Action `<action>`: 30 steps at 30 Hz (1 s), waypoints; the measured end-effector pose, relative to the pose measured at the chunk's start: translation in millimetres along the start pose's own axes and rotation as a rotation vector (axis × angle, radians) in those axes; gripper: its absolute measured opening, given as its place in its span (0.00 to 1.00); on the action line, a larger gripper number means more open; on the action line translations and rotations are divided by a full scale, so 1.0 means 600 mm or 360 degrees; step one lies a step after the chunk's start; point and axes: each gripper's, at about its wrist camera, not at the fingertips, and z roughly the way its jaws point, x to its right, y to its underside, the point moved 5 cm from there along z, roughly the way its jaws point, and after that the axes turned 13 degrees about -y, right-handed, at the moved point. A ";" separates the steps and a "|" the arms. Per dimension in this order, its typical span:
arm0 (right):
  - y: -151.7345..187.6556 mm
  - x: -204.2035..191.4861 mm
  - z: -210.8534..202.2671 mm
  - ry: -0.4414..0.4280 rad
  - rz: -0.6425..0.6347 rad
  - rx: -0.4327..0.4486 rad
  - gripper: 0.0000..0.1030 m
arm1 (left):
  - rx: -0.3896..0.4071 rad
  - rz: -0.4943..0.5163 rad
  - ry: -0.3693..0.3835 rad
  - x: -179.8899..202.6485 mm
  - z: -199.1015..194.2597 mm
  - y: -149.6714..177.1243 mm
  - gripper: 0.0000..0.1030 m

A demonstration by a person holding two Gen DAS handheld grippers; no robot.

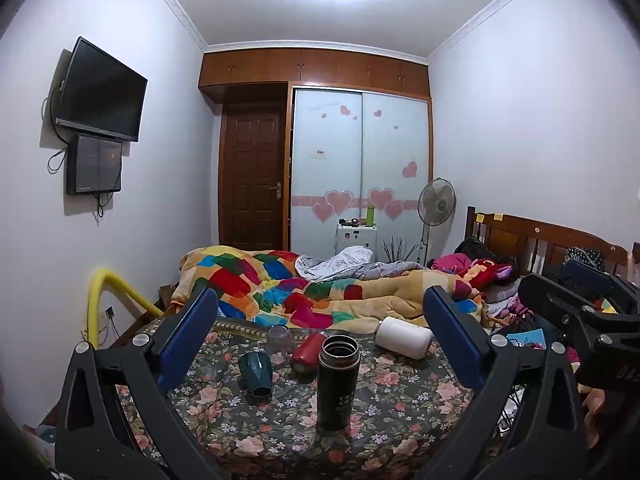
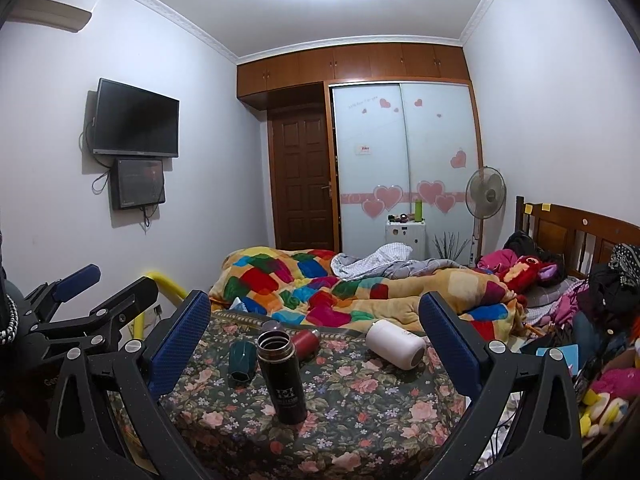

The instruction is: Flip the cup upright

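Note:
A black flask (image 1: pixel 338 382) stands upright with its mouth open on the floral-cloth table (image 1: pixel 400 420); it also shows in the right wrist view (image 2: pixel 282 376). A dark green cup (image 1: pixel 257 373) (image 2: pixel 241 363) stands upside down. A red cup (image 1: pixel 307 351) (image 2: pixel 306 342) and a white cup (image 1: pixel 404 337) (image 2: pixel 396 343) lie on their sides. A clear cup (image 1: pixel 279 338) stands at the back. My left gripper (image 1: pixel 320 344) is open and empty, back from the flask. My right gripper (image 2: pixel 316 344) is open and empty too.
A bed with a colourful patchwork blanket (image 1: pixel 304 292) lies behind the table. Clothes and toys (image 2: pixel 600 320) pile up at the right. A yellow rail (image 1: pixel 106 300) stands at the left. The left gripper's body (image 2: pixel 72 312) shows at the left of the right wrist view.

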 end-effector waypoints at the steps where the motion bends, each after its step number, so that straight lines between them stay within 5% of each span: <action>1: -0.001 0.001 0.000 0.0001 0.0002 0.0000 1.00 | 0.0000 0.0000 0.0000 -0.001 0.000 0.000 1.00; 30: -0.001 0.001 0.001 0.0003 0.0011 -0.0002 1.00 | -0.0003 -0.0009 0.0026 0.003 0.004 0.004 1.00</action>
